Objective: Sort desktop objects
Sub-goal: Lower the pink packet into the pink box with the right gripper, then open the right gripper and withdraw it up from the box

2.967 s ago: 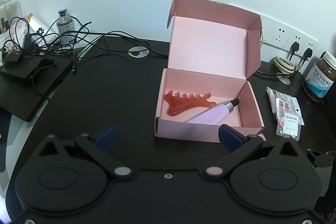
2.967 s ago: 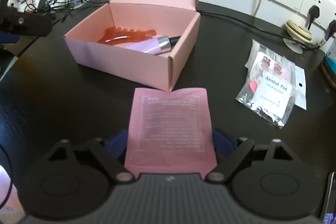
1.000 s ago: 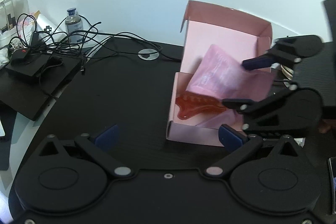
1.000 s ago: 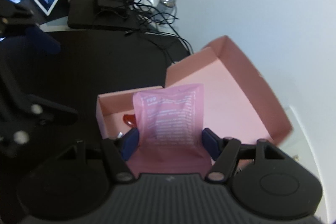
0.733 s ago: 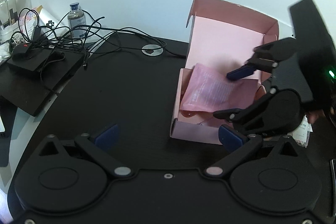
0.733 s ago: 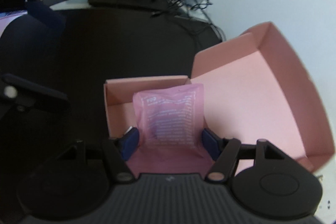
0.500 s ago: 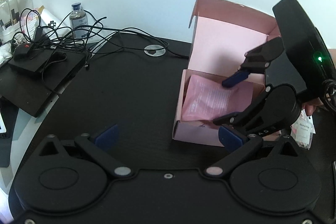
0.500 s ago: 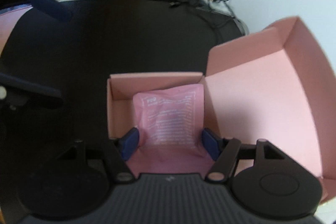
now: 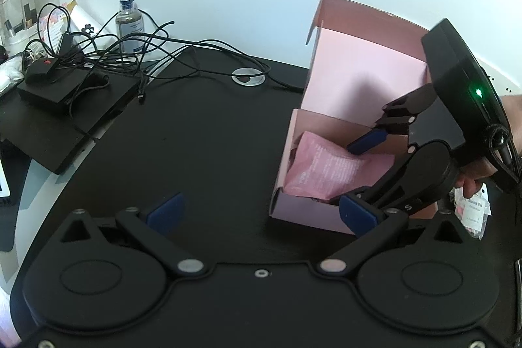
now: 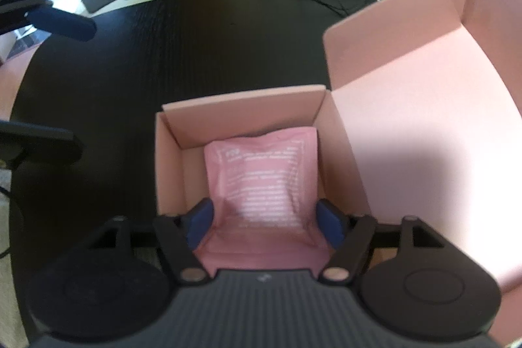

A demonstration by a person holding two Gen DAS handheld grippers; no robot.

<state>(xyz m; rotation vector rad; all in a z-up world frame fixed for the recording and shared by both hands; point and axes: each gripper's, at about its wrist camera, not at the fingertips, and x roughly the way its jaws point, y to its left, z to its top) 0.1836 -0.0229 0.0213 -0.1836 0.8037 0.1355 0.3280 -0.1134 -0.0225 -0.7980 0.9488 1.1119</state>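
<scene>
Opening my right tool (image 10: 266, 222) over the pink box (image 10: 169, 158) near the table's (image 9: 202, 152) right edge; the pink sachet (image 10: 270, 181) lies inside the box, between the blue pads (image 10: 199, 219). I can't tell whether the pads touch its edges. My left tool (image 9: 261, 211) hangs above bare table near the front edge, jaws wide apart, nothing between them.
</scene>
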